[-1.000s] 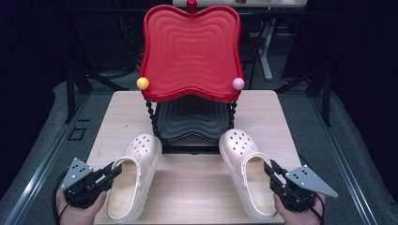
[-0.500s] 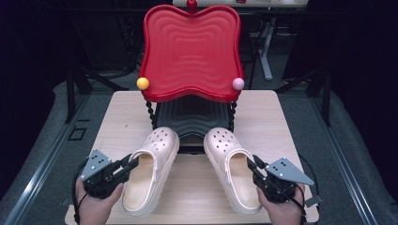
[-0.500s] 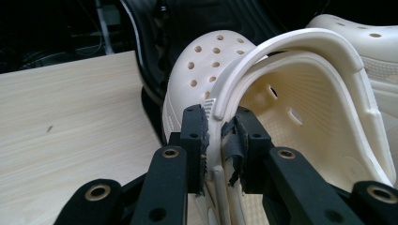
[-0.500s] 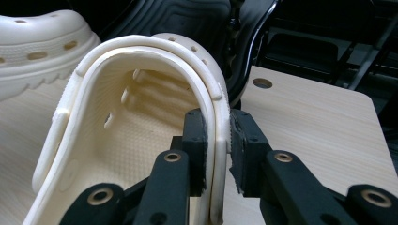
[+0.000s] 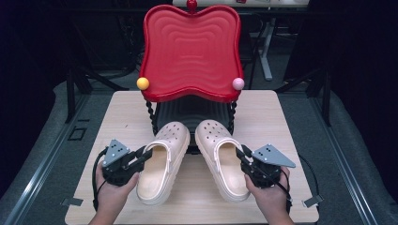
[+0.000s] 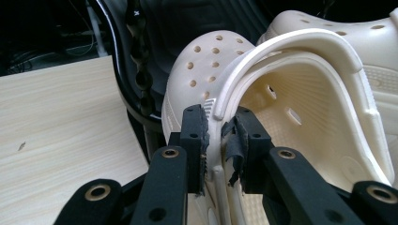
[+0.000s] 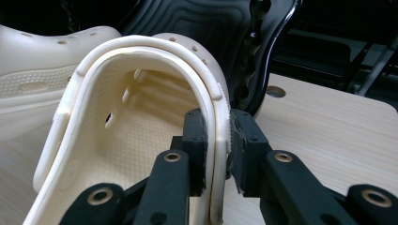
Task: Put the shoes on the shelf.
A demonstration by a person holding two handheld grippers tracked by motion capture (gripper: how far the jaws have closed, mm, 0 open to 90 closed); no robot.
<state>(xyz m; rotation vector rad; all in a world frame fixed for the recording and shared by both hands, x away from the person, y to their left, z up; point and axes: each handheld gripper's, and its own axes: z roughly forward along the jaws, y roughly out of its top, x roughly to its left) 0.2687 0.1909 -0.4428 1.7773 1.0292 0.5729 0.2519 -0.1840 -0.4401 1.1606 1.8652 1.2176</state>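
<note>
Both clogs have slid inward, toes now under the red shelf point(image 5: 190, 51); the left gripper point(image 5: 141, 154) pinches the left clog point(image 5: 162, 164) by its outer wall; the right gripper point(image 5: 244, 157) pinches the right clog point(image 5: 223, 161) likewise, each shoe lying ahead of its jaws.

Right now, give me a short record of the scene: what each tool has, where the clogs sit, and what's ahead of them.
left tool: shut on the outer side wall of the left clog
right tool: shut on the outer side wall of the right clog
clogs: cream, side by side on the table, toes pointing at the rack, a gap between them
rack: red top tray, black lower tray just ahead of the toes
toes: at the lower tray's front edge
</note>
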